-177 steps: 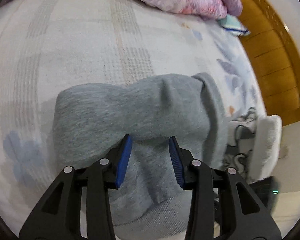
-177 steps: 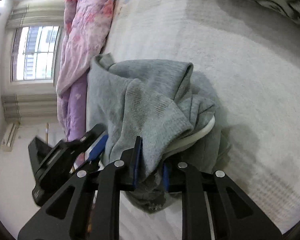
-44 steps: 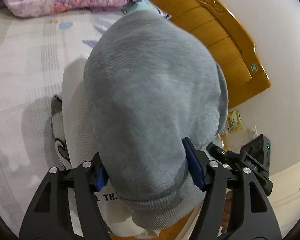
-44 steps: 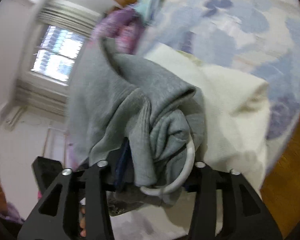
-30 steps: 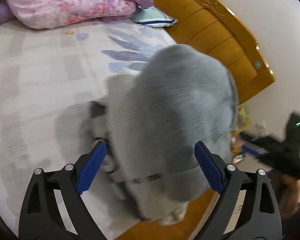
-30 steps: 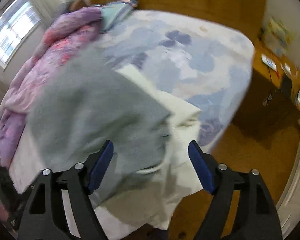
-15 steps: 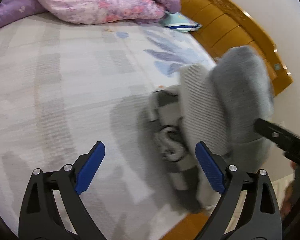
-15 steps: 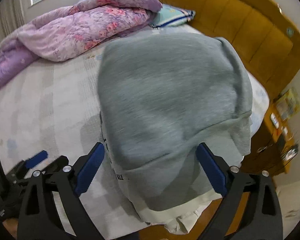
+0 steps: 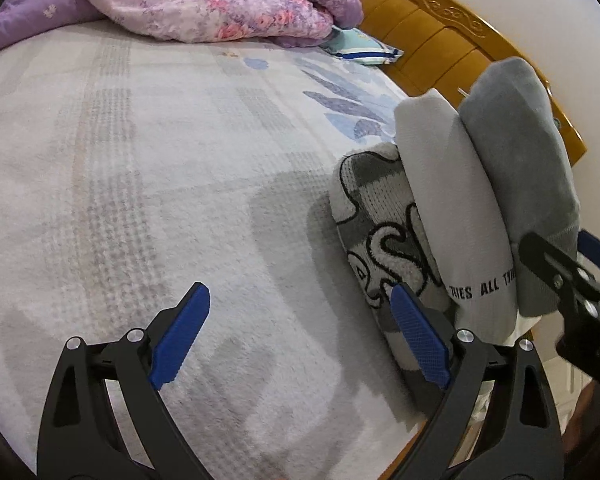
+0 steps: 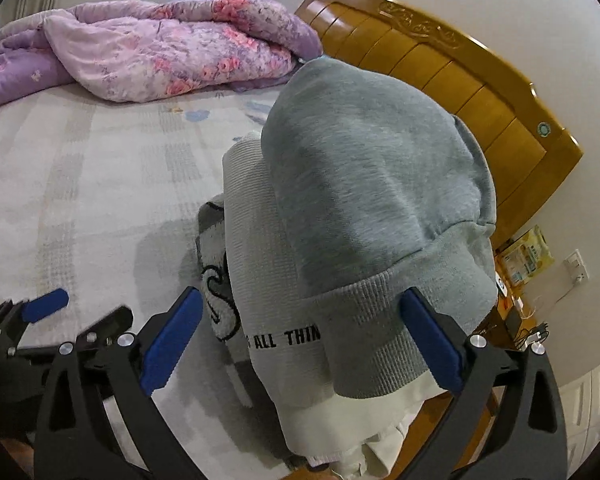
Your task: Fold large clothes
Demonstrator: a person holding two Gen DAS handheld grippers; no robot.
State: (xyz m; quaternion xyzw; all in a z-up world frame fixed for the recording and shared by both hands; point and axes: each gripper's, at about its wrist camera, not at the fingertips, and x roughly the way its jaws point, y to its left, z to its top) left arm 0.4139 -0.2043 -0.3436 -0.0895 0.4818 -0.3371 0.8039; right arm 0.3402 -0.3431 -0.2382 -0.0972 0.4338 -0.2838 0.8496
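A folded grey sweatshirt point(image 10: 372, 184) lies on top of a stack of folded clothes at the bed's corner. Under it is a white top with black lettering point(image 10: 268, 280), and under that a grey-and-white patterned knit point(image 9: 376, 232). The stack also shows in the left wrist view, with the grey sweatshirt point(image 9: 520, 152) at its right. My right gripper point(image 10: 300, 336) is open and empty, its jaws wide just in front of the stack. My left gripper point(image 9: 300, 332) is open and empty over the bedspread, left of the stack.
A pink and purple floral quilt point(image 10: 160, 52) is heaped at the far side of the bed. A wooden headboard point(image 10: 460, 68) runs along the right. A small blue-trimmed pillow point(image 9: 360, 48) lies by it. The pale bedspread point(image 9: 140, 180) stretches left of the stack.
Both grippers carried the grey sweatshirt over to the stack, let it go on top, opened wide and drew back. My left gripper swung left over the bedspread.
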